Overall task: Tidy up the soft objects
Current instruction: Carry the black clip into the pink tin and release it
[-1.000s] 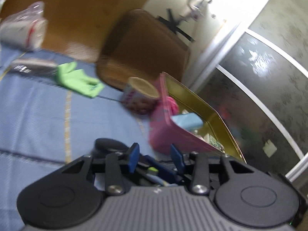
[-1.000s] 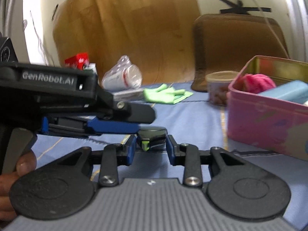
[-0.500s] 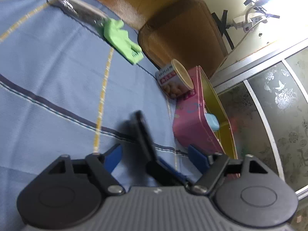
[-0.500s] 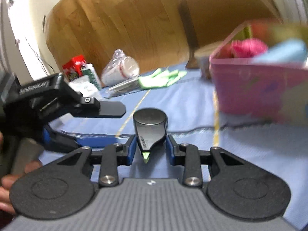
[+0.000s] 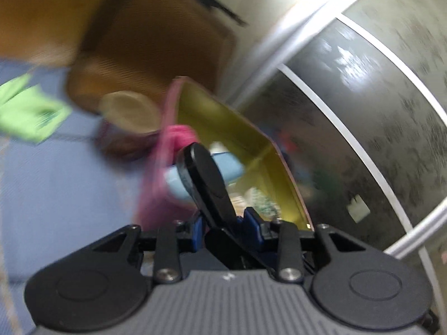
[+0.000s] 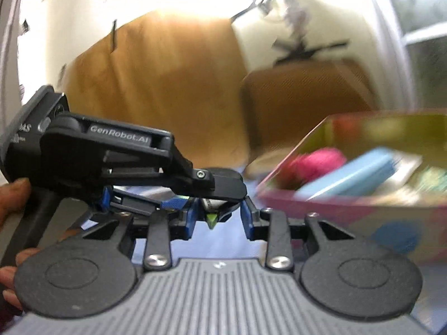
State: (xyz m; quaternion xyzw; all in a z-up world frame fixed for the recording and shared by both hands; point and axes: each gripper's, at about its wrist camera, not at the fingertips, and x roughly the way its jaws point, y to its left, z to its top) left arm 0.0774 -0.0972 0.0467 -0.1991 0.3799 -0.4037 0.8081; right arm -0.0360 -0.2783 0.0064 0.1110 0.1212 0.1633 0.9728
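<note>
The left gripper (image 5: pixel 225 223) and right gripper (image 6: pixel 219 217) cross — jaws seemingly narrowed; fingers (image 6: pixel 12 198) at nine o'clock.

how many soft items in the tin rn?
2 visible in the tin: a pink ball at its far-left end and a blue pad beside it toward the middle. Blur and the tin's near wall may hide others.

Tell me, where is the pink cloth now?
The pink cloth lies inside the pink tin, at its left end in the right wrist view, next to the blue block.
</note>
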